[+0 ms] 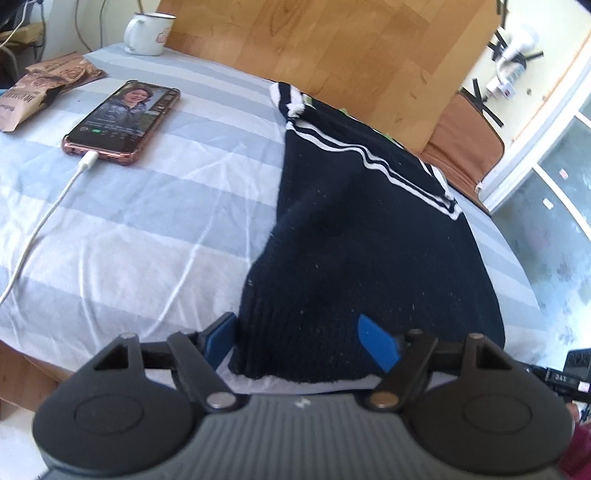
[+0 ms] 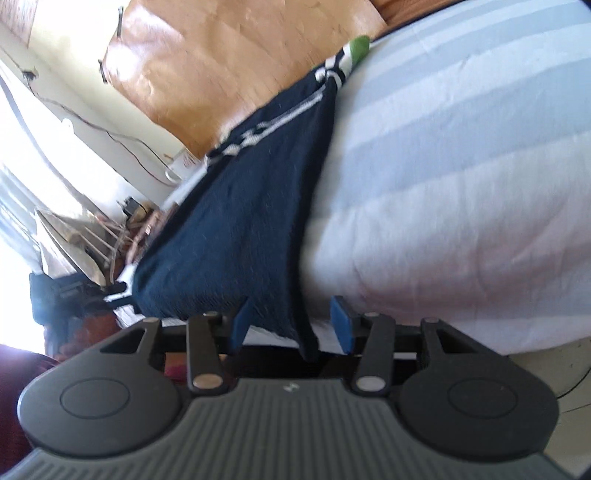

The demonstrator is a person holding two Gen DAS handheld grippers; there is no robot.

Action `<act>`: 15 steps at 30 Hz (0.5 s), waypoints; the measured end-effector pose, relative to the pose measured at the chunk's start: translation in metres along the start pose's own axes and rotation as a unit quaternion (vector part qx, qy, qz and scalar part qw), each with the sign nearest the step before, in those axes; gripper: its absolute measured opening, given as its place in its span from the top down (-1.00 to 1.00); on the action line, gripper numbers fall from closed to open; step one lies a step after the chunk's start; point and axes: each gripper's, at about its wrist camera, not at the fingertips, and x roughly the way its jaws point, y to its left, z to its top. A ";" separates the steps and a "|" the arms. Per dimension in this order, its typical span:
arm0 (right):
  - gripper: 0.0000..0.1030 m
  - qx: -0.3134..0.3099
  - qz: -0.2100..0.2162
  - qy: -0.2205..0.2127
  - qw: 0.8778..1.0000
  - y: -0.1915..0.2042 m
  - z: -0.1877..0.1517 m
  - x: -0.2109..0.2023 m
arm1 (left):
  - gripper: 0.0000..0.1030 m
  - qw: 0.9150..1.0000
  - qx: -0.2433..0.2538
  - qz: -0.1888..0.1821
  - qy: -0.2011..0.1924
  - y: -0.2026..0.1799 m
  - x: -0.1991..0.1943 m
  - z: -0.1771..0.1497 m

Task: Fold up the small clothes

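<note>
My left gripper [image 1: 301, 341] stood wide open, its blue pads astride the near hem of the navy sweater [image 1: 354, 236], pressing nothing; my right gripper [image 2: 291, 323] stood partly open over a hanging fold, and I couldn't tell whether its pads touched. The sweater lay along the striped sheet's [image 1: 155, 206] right edge. Only the left view showed the phone [image 1: 122, 120], mug [image 1: 147, 33] and snack bags [image 1: 40, 88] near the far-left corner; the right view was blurred.

A home — striped tablecloth [image 1: 147, 206], mug [image 1: 147, 33] (phone [image 1: 122, 118] charging).
</note>
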 end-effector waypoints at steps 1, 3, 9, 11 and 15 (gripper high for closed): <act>-0.08 -0.002 -0.003 0.002 1.000 0.000 0.000 0.009 | -0.46 1.000 0.004 0.001 -0.002 -0.001 0.000 -0.001; -0.06 0.002 0.004 0.015 1.000 -0.001 -0.002 0.026 | -0.20 1.000 0.008 0.011 -0.002 -0.003 0.000 -0.002; 0.81 -0.027 0.062 0.039 0.997 0.010 -0.006 0.027 | 0.80 1.000 0.015 -0.003 0.018 -0.009 -0.010 -0.011; 0.82 -0.044 0.085 0.008 0.995 0.013 -0.004 -0.004 | 0.80 0.999 -0.004 -0.038 0.005 -0.010 -0.022 -0.010; 0.82 -0.060 0.098 -0.047 0.992 0.016 0.016 -0.045 | 0.80 0.992 -0.079 -0.100 -0.017 0.003 -0.032 0.011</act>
